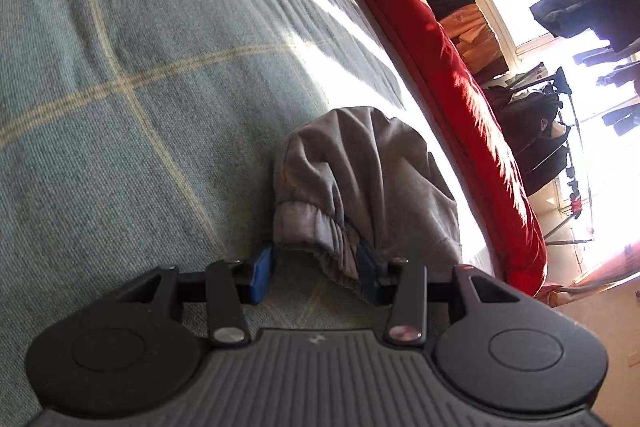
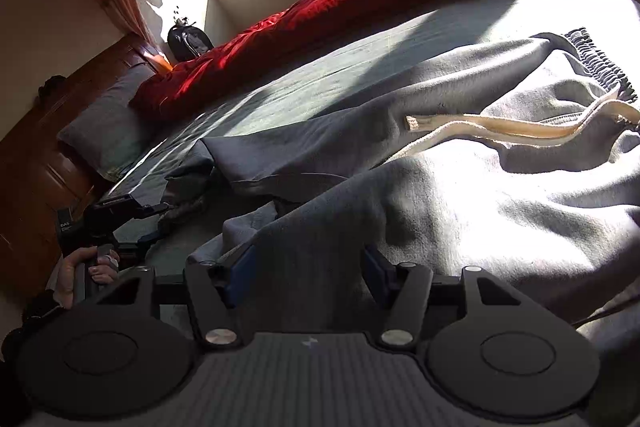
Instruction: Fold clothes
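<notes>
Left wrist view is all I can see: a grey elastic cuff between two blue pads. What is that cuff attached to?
Observer: A pair of grey sweatpants spread across the bed. The right wrist view shows their cream drawstring.
Operator: Is the other tool holding anything?
Observer: No. The right gripper is open, its jaws standing either side of a fold of the pants.
Operator: Who works my tool?
Observer: A person's hand grips the handle of the left gripper, low at the left of the right wrist view.
</notes>
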Demonstrator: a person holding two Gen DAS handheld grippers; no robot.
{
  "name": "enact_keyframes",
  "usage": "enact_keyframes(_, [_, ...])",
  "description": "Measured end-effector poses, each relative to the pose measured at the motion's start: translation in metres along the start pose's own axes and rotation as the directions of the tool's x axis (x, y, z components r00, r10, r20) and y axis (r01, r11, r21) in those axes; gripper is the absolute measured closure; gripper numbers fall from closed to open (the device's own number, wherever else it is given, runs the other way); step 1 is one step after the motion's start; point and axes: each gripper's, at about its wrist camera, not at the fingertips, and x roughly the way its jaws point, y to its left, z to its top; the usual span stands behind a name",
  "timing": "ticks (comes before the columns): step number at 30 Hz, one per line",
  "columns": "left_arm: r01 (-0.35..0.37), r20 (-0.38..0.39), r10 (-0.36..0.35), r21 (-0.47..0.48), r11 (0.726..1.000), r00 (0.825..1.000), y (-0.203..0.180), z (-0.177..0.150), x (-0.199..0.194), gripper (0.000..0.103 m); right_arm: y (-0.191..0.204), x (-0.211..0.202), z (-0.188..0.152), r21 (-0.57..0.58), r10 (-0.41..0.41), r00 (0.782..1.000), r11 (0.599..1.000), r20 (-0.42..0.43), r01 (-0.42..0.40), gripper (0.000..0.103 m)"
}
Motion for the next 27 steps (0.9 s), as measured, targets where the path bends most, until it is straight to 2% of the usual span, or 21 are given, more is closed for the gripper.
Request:
enact_keyframes(5, [0.000, 0.001, 0.000, -0.035, 0.999, 1.000, -0.003, -0.009, 0.002, 0.053, -0.003, 0.004, 0.000, 0.009, 0.007, 1.000, 1.000, -0.002, -0.007, 0.041])
enact_keyframes(8, [-0.016, 0.013, 0.017, -0.061, 0.998, 1.000, -0.004, -0.003, 0.020, 0.053, -0.002, 0.005, -0.002, 0.006, 0.007, 1.000, 1.000, -0.007, -0.007, 0.041])
enact_keyframes(12, [-0.018, 0.023, 0.019, -0.042, 0.999, 1.000, -0.017, 0.007, 0.040, 0.051, -0.003, 0.001, -0.002, 0.002, -0.006, 1.000, 1.000, 0.001, 0.006, 0.041])
enact_keyframes(15, [-0.051, 0.096, 0.051, -0.004, 0.999, 0.994, -0.027, 0.011, 0.040, 0.051, -0.008, -0.003, 0.000, 0.012, -0.019, 1.000, 1.000, 0.009, 0.018, 0.041])
enact_keyframes(18, [-0.072, 0.210, 0.065, 0.028, 0.997, 0.975, -0.028, 0.014, 0.029, 0.051, -0.010, -0.003, 0.001, 0.012, -0.024, 1.000, 1.000, 0.013, 0.024, 0.041])
enact_keyframes(22, [-0.063, 0.185, 0.056, 0.031, 0.998, 0.981, -0.023, 0.016, 0.035, 0.051, -0.010, 0.001, 0.003, 0.002, -0.028, 1.000, 1.000, 0.003, 0.028, 0.040])
enact_keyframes(26, [-0.048, 0.158, 0.038, 0.063, 0.997, 0.987, -0.022, 0.021, 0.043, 0.056, -0.006, 0.006, 0.004, -0.006, -0.025, 1.000, 1.000, -0.001, 0.025, 0.040])
enact_keyframes(27, [-0.055, 0.156, 0.041, 0.082, 0.995, 0.987, -0.023, 0.023, 0.040, 0.073, -0.005, 0.007, 0.004, -0.011, -0.025, 1.000, 1.000, -0.003, 0.025, 0.040])
